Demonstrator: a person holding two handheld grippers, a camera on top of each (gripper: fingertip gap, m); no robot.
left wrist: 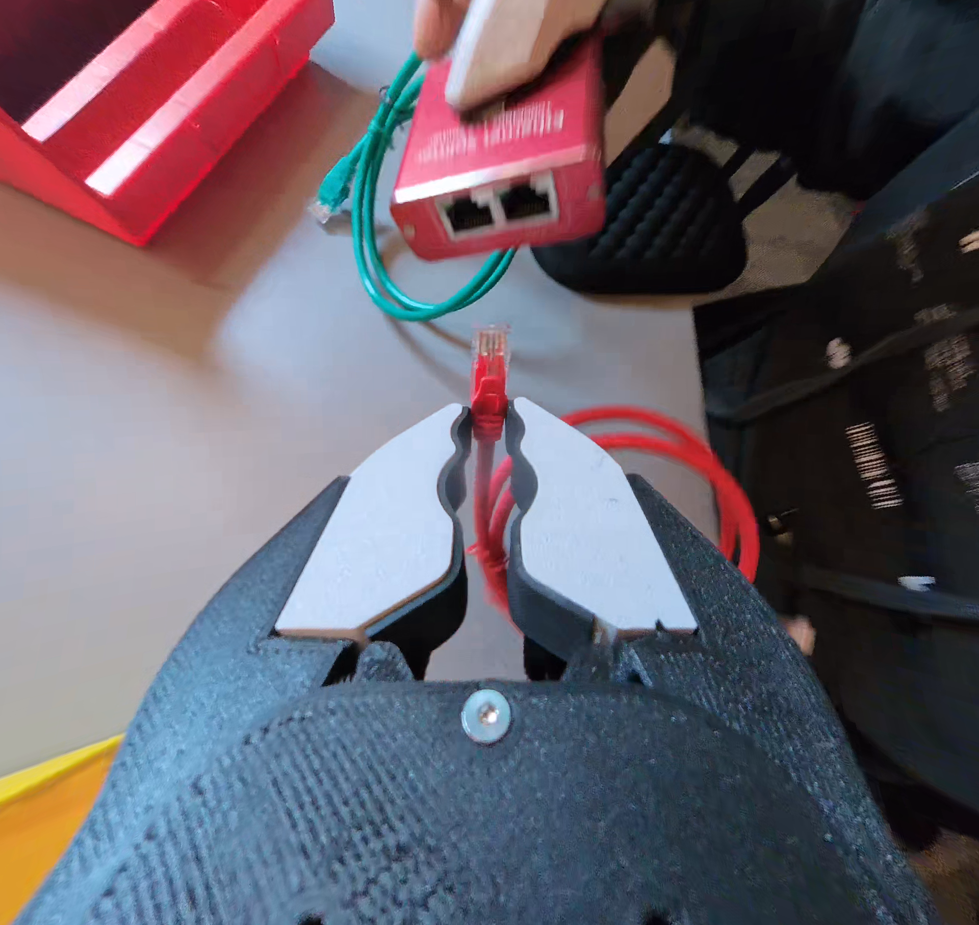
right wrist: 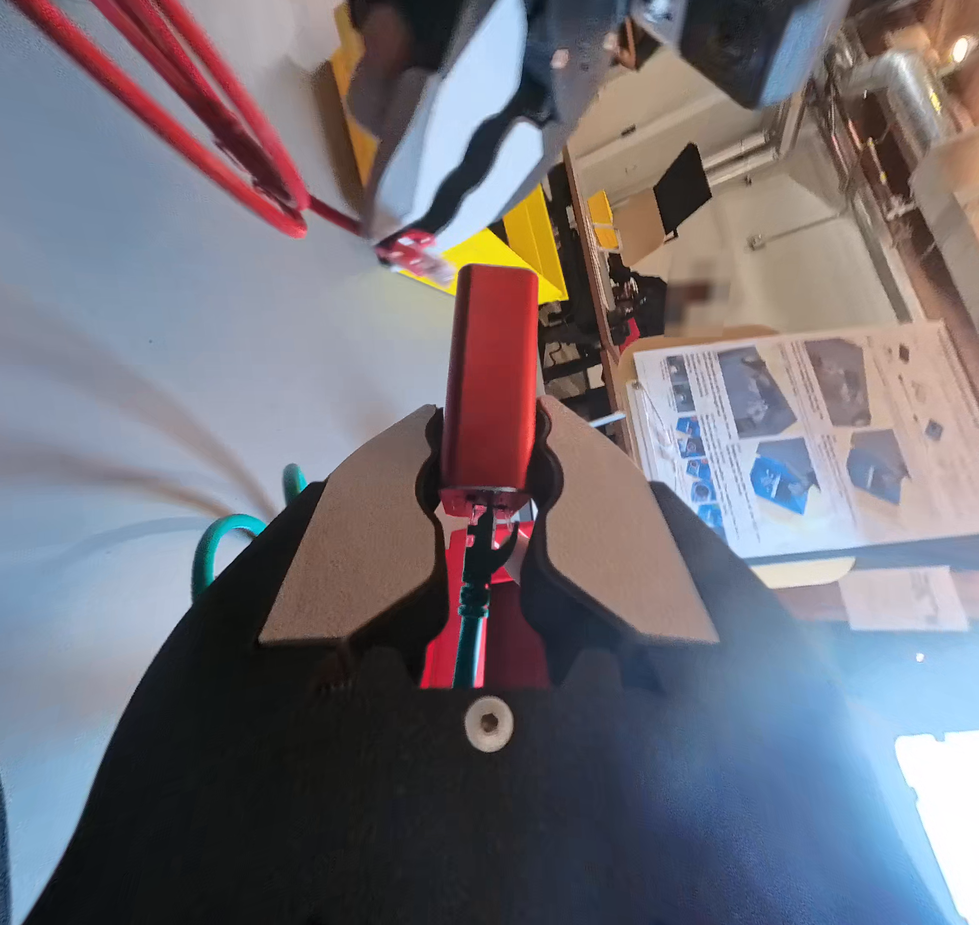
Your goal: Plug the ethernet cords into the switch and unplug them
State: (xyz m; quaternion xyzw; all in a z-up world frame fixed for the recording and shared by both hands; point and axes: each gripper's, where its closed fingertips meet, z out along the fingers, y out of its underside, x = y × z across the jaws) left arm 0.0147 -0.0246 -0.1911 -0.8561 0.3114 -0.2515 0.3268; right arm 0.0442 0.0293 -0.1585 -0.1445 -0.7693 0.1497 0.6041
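Left wrist view
Left gripper (left wrist: 487,406): fingers clamped on the boot of one red ethernet cord (left wrist: 683,454); its clear plug (left wrist: 490,342) sticks out toward 12 o'clock, in the air, short of the switch.
Red cord slack: loops lying at 3 o'clock of the fingers, on the grey table (left wrist: 132,370).
Switch (left wrist: 503,158): one red metal box at 12 o'clock, lifted off the table, blurred; two empty ports face the camera, side by side.
Green ethernet cord (left wrist: 371,242): one, looped under and at 9 o'clock of the switch; one free plug (left wrist: 331,195) rests on the table.
Bins: one red bin (left wrist: 159,78) at 10 o'clock; one yellow bin corner (left wrist: 42,815) at 8 o'clock.
Only here: the two ports, the green cord's free plug, the red bin.

Right wrist view
Right gripper (right wrist: 487,412): fingers closed on the switch (right wrist: 490,385), which stands out lengthwise toward 12 o'clock.
Green cord (right wrist: 471,619): one end plugged into the switch's near face, between the fingers; a loop shows at 9 o'clock.
Left gripper (right wrist: 408,242): at 12 o'clock, blurred, holding the red plug just beside the switch's far end; whether they touch, cannot tell.
Red cord (right wrist: 159,89): loops hang at 11 o'clock.
Only here: the plugged green end, a poster board (right wrist: 794,438) at 3 o'clock.
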